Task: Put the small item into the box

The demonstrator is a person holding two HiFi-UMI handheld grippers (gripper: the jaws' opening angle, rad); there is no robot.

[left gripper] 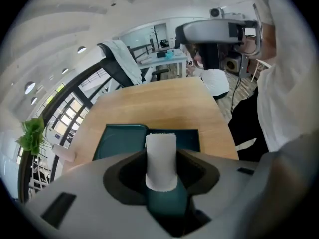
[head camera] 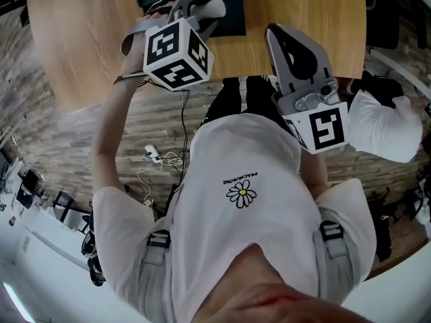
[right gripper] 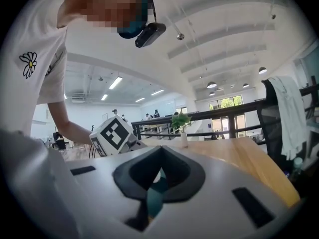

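We see one box [left gripper: 122,141], dark teal, lying on the wooden desk [head camera: 81,39] toward the edge nearest us and about midway along it. From the left gripper view it shows as two parts side by side, a left part with a raised rim and a flatter right part. We cannot tell whether these are tray and lid. The gripper body hides much of the inside, so we cannot tell what lies in it.

There is one small item [left gripper: 160,158], a white, rounded, cylinder-like piece. It stands upright between the jaws of the left gripper [head camera: 204,12], which are clamped on it at a wide spread. In the head view it shows over the near edge of the box, and in the left gripper view the box lies just beyond it. How high it is above the box we cannot tell.

There are two grippers, each with one marker cube. The right gripper [head camera: 275,36] hovers over the near edge of the desk, to the right of the box and apart from it. Its teal jaws are drawn together, with nothing large between them.

One small plant [right gripper: 180,119] in a white vase stands on the far side of the desk. One chair [right gripper: 286,111] draped with pale cloth stands off the desk's edge.
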